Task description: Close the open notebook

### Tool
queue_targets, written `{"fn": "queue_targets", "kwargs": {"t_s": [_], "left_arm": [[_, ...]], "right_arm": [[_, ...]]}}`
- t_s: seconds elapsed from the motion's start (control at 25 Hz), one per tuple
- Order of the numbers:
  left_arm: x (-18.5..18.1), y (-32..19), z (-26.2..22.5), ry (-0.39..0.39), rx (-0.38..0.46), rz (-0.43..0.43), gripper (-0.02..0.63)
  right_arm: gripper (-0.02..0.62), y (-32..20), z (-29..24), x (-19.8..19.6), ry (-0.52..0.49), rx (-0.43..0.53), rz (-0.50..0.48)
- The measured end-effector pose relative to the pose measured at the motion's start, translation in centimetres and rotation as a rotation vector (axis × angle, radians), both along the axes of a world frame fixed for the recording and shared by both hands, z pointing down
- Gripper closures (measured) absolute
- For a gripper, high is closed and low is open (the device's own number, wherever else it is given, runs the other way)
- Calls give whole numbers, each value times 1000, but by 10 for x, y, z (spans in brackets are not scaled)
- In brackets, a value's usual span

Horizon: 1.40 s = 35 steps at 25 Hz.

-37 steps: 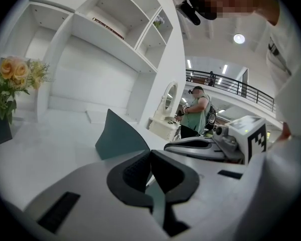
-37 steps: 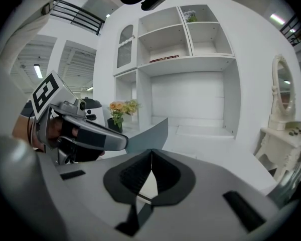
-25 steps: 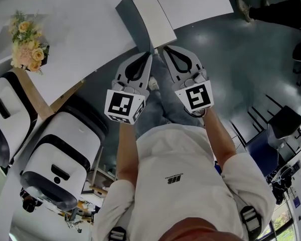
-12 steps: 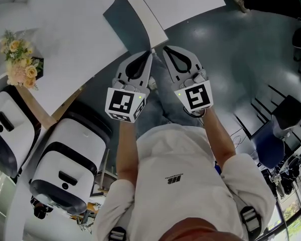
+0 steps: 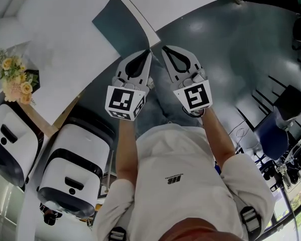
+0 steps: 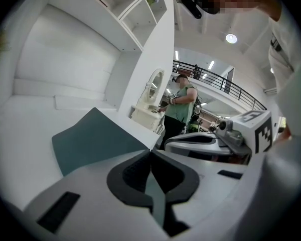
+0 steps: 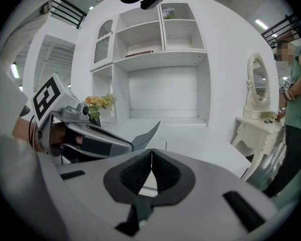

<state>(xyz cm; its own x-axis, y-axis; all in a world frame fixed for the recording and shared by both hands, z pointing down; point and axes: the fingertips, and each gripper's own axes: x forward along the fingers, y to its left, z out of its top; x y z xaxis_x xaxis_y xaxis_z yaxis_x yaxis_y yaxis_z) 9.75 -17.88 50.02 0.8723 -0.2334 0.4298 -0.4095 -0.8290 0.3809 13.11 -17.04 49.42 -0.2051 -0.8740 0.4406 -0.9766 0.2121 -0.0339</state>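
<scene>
The notebook lies at the white table's [image 5: 65,59] near edge. Its dark teal cover [image 5: 119,25] stands raised and hides most of the white page [image 5: 143,21], which shows as a narrow strip. My left gripper [image 5: 149,51] is shut on the cover's near corner; in the left gripper view the teal cover [image 6: 95,139] runs right into the closed left gripper [image 6: 150,150]. My right gripper [image 5: 163,48] is shut just beside it, over the table edge, with nothing seen between its fingers. From the right gripper [image 7: 151,149] view the lifted cover [image 7: 146,133] rises at the left.
A bunch of flowers [image 5: 15,82] stands at the table's left end. Two white-and-black rounded units [image 5: 70,174] sit below the table on the left. White shelves [image 7: 160,49] back the table, a white dressing table with mirror [image 7: 258,94] stands right, and a person in green [image 6: 183,104] is beyond.
The teal cover has swung further over the white page, so more cover and less page shows. Both grippers stay together at the notebook's near corner.
</scene>
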Motion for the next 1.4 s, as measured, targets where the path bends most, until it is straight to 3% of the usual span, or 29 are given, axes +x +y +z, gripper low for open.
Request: {"fn": "queue_targets", "kwargs": {"t_s": [1.4], "left_arm": [[36, 2, 45, -19, -71, 111, 606]], "right_arm": [[600, 3, 31, 17, -17, -53, 97]]}}
